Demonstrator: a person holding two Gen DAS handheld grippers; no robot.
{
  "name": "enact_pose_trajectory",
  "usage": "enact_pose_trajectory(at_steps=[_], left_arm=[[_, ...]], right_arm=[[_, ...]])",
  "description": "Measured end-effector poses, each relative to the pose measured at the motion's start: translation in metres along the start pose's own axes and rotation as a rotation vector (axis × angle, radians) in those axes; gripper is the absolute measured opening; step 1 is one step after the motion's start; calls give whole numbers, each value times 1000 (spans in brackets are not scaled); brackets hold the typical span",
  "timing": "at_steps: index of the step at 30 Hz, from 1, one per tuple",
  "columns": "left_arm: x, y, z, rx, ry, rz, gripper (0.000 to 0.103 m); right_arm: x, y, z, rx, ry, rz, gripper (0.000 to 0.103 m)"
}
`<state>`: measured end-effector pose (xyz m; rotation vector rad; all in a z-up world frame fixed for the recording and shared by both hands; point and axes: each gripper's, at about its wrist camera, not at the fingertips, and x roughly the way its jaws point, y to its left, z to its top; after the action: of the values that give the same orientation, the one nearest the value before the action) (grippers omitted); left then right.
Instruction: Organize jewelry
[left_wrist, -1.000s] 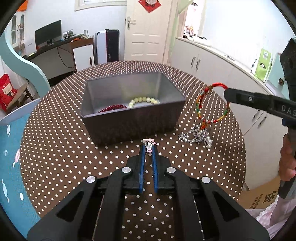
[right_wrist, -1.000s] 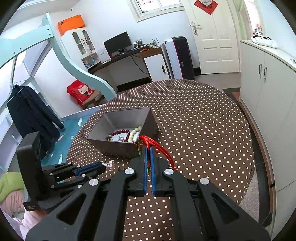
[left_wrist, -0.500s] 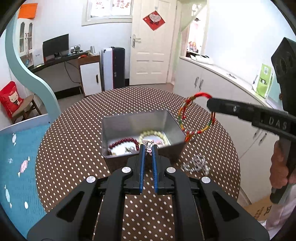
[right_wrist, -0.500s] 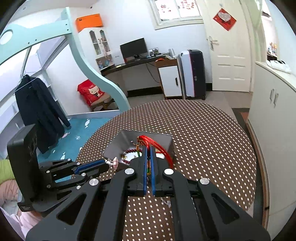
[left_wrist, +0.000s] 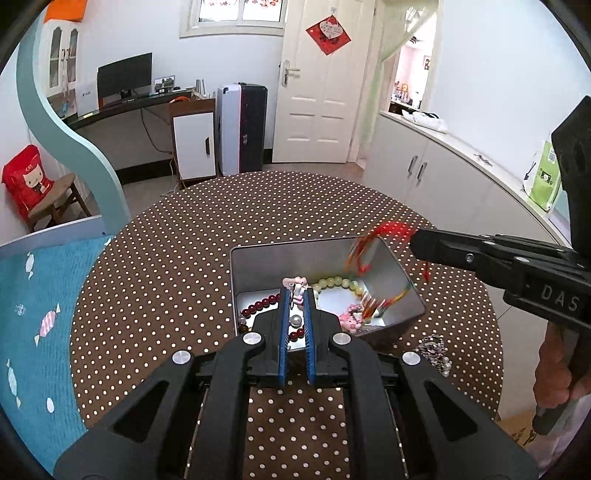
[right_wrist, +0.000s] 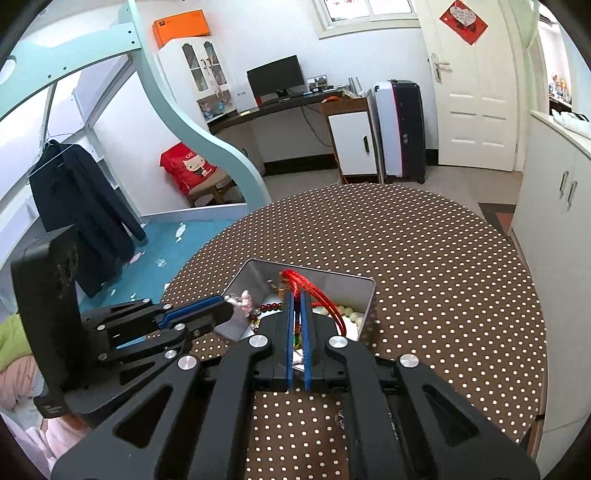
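A grey metal box (left_wrist: 399, 269) (right_wrist: 364, 286) sits on the dotted round table (left_wrist: 184, 266). It holds a pale green bead bracelet (left_wrist: 334, 282), a dark red bead bracelet (left_wrist: 258, 306) and a pink trinket (left_wrist: 349, 317). My left gripper (left_wrist: 296, 290) is shut on a small pink charm piece (left_wrist: 294, 283) above the box; it shows in the right wrist view too (right_wrist: 243, 298). My right gripper (right_wrist: 295, 295) is shut on a red and multicoloured cord bracelet (right_wrist: 317, 295), which hangs blurred over the box (left_wrist: 373, 258).
A silver chain pile (left_wrist: 432, 349) lies on the table right of the box. White cabinets (left_wrist: 436, 177) stand along the right wall. A blue play mat (left_wrist: 33, 314) lies left of the table.
Both grippers rose and moved forward over the box. The cord bracelet swung from beside the box to above its inside. The left gripper's charm now hangs over the box.
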<state>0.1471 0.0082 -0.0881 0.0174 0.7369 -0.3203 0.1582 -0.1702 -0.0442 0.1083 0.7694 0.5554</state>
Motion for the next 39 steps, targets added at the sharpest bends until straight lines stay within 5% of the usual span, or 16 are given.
enact_pose_trajectory(at_steps=[3, 19, 22, 24, 25, 26, 39], left_arm=[[5, 4, -1, -6, 17, 10, 9], [-2, -16, -10, 30, 18, -27, 9], [-6, -30, -14, 57, 17, -68, 10], [-7, -41, -17, 81, 18, -103, 24], [-7, -46, -18, 92, 17, -113, 42], [-7, -53, -21, 109, 13, -121, 48], [30, -109, -39, 232, 123, -172, 48]], right_arm=[[1, -2, 0, 6, 6, -16, 21], [-23, -21, -19, 50, -4, -70, 22], [-30, -31, -29, 78, -2, -104, 31], [-35, -39, -38, 99, 2, -127, 35], [-37, -44, -42, 111, 4, -134, 38], [-40, -49, -48, 128, 6, -147, 46], [-57, -85, -89, 184, 23, -208, 68]])
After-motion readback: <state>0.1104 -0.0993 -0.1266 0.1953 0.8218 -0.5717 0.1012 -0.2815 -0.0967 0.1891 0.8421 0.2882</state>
